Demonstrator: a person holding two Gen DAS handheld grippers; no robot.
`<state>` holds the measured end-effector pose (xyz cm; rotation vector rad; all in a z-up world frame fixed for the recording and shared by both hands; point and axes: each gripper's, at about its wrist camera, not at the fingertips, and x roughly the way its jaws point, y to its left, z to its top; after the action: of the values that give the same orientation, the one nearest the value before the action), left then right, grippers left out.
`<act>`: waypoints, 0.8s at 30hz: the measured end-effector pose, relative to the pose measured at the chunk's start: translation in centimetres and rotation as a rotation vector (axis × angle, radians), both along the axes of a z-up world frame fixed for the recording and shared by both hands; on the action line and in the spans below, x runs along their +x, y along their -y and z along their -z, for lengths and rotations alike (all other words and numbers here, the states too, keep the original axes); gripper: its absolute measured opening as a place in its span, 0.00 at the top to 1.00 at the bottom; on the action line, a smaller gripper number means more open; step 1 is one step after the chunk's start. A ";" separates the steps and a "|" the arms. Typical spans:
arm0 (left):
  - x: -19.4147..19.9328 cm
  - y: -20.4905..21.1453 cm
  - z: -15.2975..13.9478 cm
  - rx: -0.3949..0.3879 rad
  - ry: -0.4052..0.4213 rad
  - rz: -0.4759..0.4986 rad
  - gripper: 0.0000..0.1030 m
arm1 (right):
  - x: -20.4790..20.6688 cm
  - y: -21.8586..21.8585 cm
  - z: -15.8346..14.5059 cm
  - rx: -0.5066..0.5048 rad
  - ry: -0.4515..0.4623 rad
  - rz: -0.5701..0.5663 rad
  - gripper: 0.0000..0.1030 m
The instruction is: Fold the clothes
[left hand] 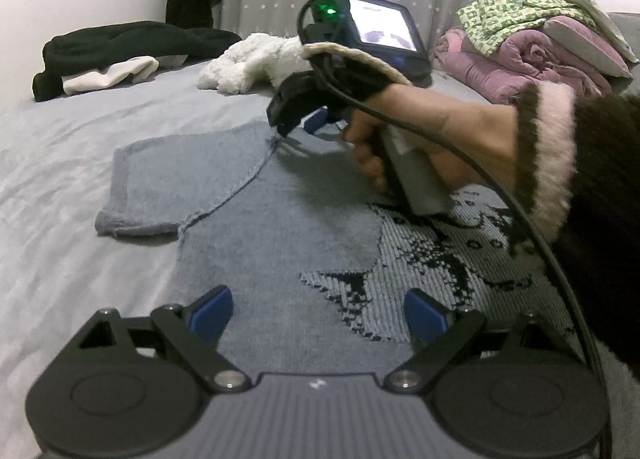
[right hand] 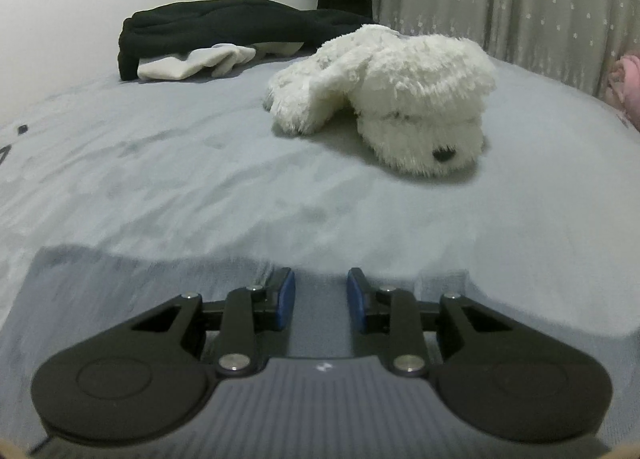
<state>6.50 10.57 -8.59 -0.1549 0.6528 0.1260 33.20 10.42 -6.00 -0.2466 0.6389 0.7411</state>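
Note:
A grey-blue knit sweater with a dark star pattern lies flat on the bed, one short sleeve spread to the left. My left gripper hovers open over the sweater's lower body, with nothing between its blue pads. A hand with a furry cuff holds my right gripper, tipped down at the shoulder seam near the neckline. In the right wrist view the right gripper stands over the sweater's edge. Its pads stand a narrow gap apart, and no fabric is pinched between them.
A white plush dog lies just beyond the sweater. Black clothes and a white garment sit at the back left. A pink quilt with green patterned cloth is piled back right. The grey sheet stretches left.

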 end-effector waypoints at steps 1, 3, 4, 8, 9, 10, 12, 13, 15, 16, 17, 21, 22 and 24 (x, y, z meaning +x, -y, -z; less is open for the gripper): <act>0.1 -0.1 0.0 -0.003 -0.002 -0.001 0.09 | 0.0 0.0 -0.1 0.011 0.002 0.004 0.71; 0.2 -0.2 -0.1 -0.008 -0.008 0.001 0.09 | 0.0 0.4 -0.3 0.033 0.002 0.012 0.67; 0.2 -0.2 -0.2 -0.008 -0.012 0.003 0.09 | -0.2 0.7 -0.7 0.039 0.005 0.021 0.65; 0.2 -0.6 -0.7 -0.036 -0.011 -0.003 0.09 | -2.2 3.6 -2.4 0.053 0.040 0.040 0.62; 0.2 -0.8 -0.8 -0.047 -0.006 -0.007 0.09 | -2.9 4.6 -2.8 0.050 0.050 0.051 0.61; 0.3 -0.9 -0.9 -0.053 -0.003 -0.011 0.09 | -3.5 5.6 -3.2 0.052 0.050 0.062 0.60; 0.4 -1.0 -1.1 -0.054 0.006 -0.019 0.09 | -4.8 8.0 -3.7 0.061 0.045 0.097 0.59; 0.4 -1.0 -1.2 -0.056 0.011 -0.020 0.09 | -5.5 9.4 -3.9 0.066 0.042 0.118 0.59; 0.3 -0.9 -1.3 -0.057 0.028 -0.014 0.09 | -6.9 12.2 -3.9 0.056 0.040 0.154 0.57; 0.3 -0.7 -1.3 -0.055 0.036 -0.007 0.09 | -7.9 13.7 -3.8 0.043 0.042 0.172 0.57; 0.2 -0.5 -1.2 -0.047 0.043 0.003 0.09 | -8.7 14.9 -3.6 0.033 0.042 0.188 0.57; -1.2 1.7 -0.7 0.047 0.099 0.060 0.09 | -12.7 19.9 -2.3 0.008 0.026 0.271 0.49; -1.5 2.2 -0.6 0.068 0.094 0.089 0.09 | -13.6 20.8 -1.9 -0.008 0.027 0.287 0.48; -2.1 2.7 -0.4 0.091 0.078 0.127 0.09 | -15.8 23.0 -1.0 -0.035 0.025 0.322 0.45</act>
<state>4.36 7.86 -8.16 -0.0306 0.5766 0.0269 17.38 -12.56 -5.00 -0.1792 0.6492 0.4171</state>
